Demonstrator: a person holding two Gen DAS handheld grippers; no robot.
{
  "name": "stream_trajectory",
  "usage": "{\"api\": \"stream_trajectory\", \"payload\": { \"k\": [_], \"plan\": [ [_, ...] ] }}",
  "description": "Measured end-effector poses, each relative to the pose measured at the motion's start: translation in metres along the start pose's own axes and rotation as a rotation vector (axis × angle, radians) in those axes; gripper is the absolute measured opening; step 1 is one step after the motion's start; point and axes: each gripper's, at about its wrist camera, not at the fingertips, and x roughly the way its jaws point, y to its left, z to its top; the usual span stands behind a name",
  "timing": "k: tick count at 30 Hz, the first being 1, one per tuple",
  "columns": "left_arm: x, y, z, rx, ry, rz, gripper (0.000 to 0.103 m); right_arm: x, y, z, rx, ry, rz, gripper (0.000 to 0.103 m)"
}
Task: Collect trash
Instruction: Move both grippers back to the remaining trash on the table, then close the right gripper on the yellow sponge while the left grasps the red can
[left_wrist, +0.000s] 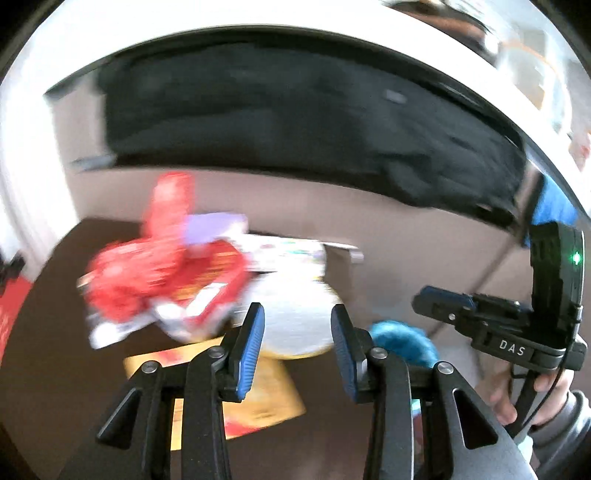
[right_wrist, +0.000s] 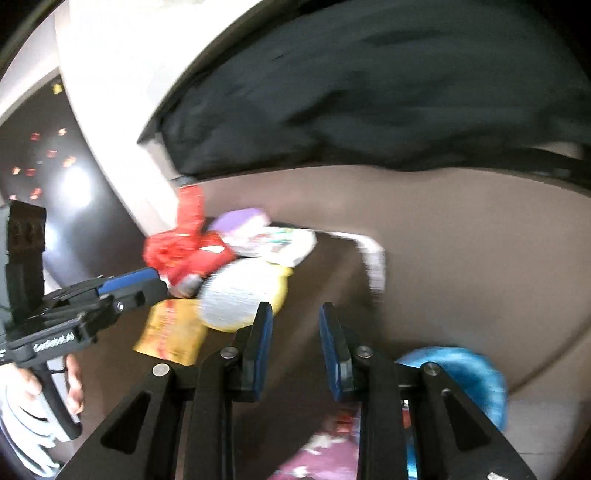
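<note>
Dark brown surface (left_wrist: 44, 350), blurred view: the trash pile (left_wrist: 166, 288) sits ahead, left gripper (left_wrist: 297, 332) and right gripper (right_wrist: 295, 332) both parted, empty. Probably best slowing, then pinching one wrapper cleanly.

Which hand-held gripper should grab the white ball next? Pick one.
Left, probably. The left hand-held gripper is open and empty with the white ball framed between its fingers. The right hand-held gripper, also open, points beside the ball, toward bare table.
</note>
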Motion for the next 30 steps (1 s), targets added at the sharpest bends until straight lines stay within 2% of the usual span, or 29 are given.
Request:
{"api": "stream_trajectory", "payload": {
  "k": [2,4,8,13,15,19,23,24,26,28,30],
  "plan": [
    [-0.002,0.034,-0.008,-0.04,0.015,0.036,0.039,0.022,0.016,0.002,-0.01,0.028,0.028,0.025],
    [-0.002,0.052,-0.025,-0.047,0.028,0.05,0.039,0.044,0.025,0.005,0.001,0.06,0.057,0.025],
    [0.008,0.078,-0.048,-0.06,0.06,0.027,0.039,0.08,0.025,0.007,0.075,0.101,0.099,0.026],
    [0.023,0.088,-0.057,-0.076,0.07,0.008,0.039,0.103,0.014,0.0,0.125,0.12,0.006,0.026],
    [0.025,0.094,-0.058,-0.094,0.065,-0.002,0.039,0.108,0.006,-0.004,0.186,0.134,0.006,0.028],
    [0.027,0.105,-0.056,-0.121,0.047,0.004,0.039,0.114,-0.005,-0.012,0.339,0.151,0.149,0.033],
    [0.029,0.112,-0.055,-0.148,0.045,-0.002,0.039,0.127,-0.009,-0.006,0.403,0.156,0.209,0.032],
    [0.029,0.113,-0.055,-0.149,0.044,-0.003,0.039,0.13,-0.011,-0.004,0.417,0.157,0.223,0.029],
    [0.029,0.115,-0.054,-0.146,0.039,0.003,0.04,0.135,-0.008,-0.001,0.404,0.161,0.231,0.017],
    [0.027,0.116,-0.054,-0.141,0.029,0.006,0.04,0.131,0.004,0.003,0.331,0.135,0.23,0.012],
    [0.025,0.117,-0.051,-0.137,0.014,0.003,0.04,0.117,0.022,0.007,0.223,0.094,0.187,0.01]
  ]
}}
